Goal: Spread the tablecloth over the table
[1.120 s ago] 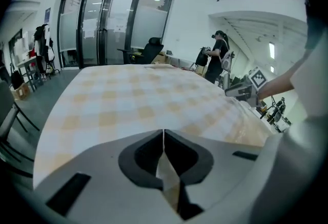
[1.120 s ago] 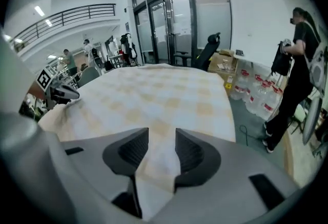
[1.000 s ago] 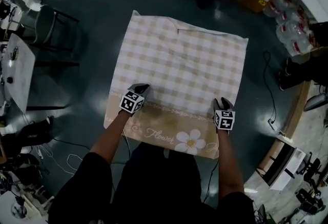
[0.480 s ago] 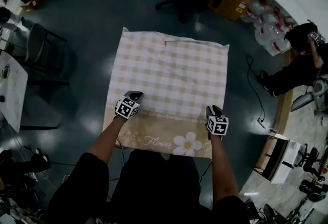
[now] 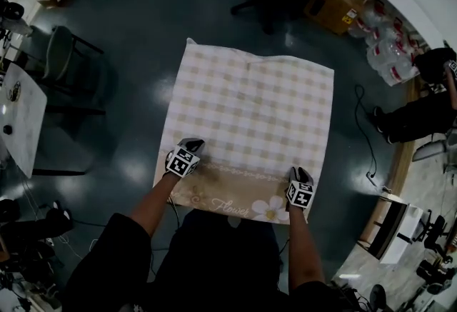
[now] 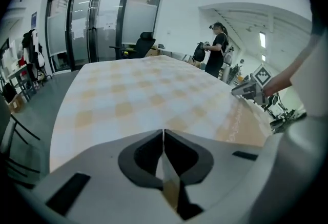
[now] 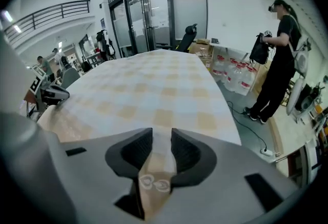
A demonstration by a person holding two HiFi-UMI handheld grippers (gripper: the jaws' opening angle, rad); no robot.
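Plainly, the left gripper (image 6: 163,133) is clamping its jaws tight together on a thin fold of the tablecloth (image 5: 250,107), at the near left where the checked field meets the beige flowered border. The right gripper (image 7: 161,138) is working at the near right corner with its jaws partly apart. They have just been closing, and a strip of border with a small heart motif is lying in the gap, though the pads are not visibly pressing on it. Outward from both claws, the cloth is lying flat across the whole table, which is hidden beneath it, and the flowered border is hanging toward the person. The spreading itself seems nearly done, and the hands appear to be settling the near edge. The next move is probably asking the right jaws to finish closing on the border. Both hands would then be drawing evenly toward the person and slightly apart, keeping the far edge from sliding off.
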